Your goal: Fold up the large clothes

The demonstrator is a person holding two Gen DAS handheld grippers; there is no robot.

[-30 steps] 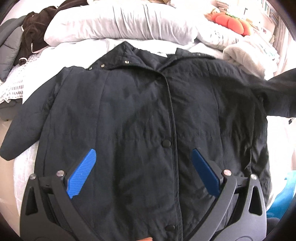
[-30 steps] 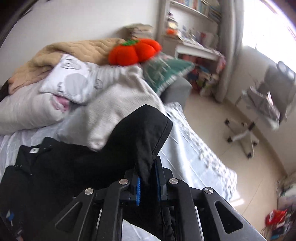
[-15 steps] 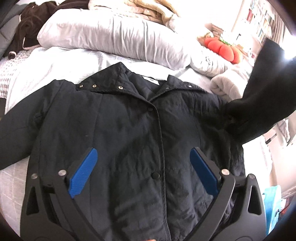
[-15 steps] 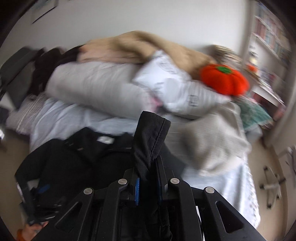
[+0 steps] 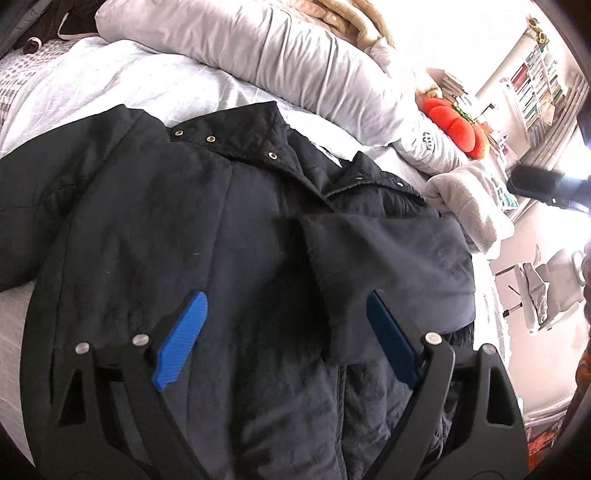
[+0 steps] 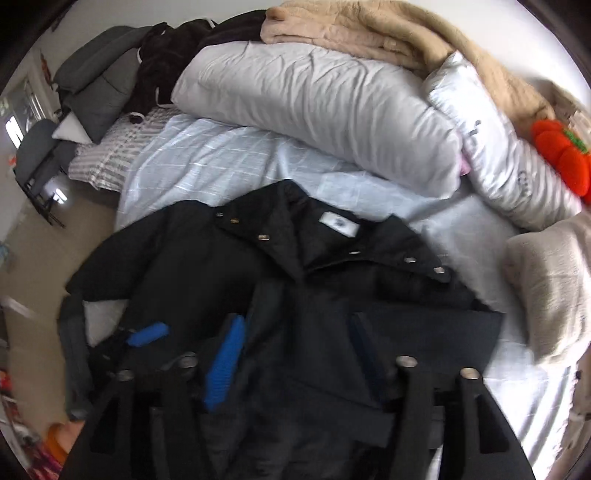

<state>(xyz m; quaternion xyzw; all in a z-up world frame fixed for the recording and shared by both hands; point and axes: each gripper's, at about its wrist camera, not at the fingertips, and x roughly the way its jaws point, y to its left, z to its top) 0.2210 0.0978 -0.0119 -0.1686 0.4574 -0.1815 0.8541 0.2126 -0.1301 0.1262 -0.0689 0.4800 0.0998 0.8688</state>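
Note:
A large black padded jacket (image 5: 155,236) lies front up on the bed, collar toward the pillows. Its right sleeve (image 5: 388,258) is folded across the chest; the other sleeve stretches out to the left. My left gripper (image 5: 284,339) is open and empty, low over the jacket's front. My right gripper (image 6: 295,358) is open and empty above the jacket (image 6: 207,273), just over the folded sleeve (image 6: 424,332). The left gripper's blue pad (image 6: 147,334) shows in the right wrist view.
A long grey pillow (image 6: 314,107), a beige blanket (image 6: 369,29), a printed pillow (image 6: 509,162) and an orange pumpkin cushion (image 6: 561,158) line the head of the bed. A folded beige throw (image 6: 550,284) lies right of the jacket. The floor (image 6: 33,266) is to the left.
The right gripper carried the sleeve over the chest, laid it down and opened. The left gripper stayed open over the jacket, shifting slightly.

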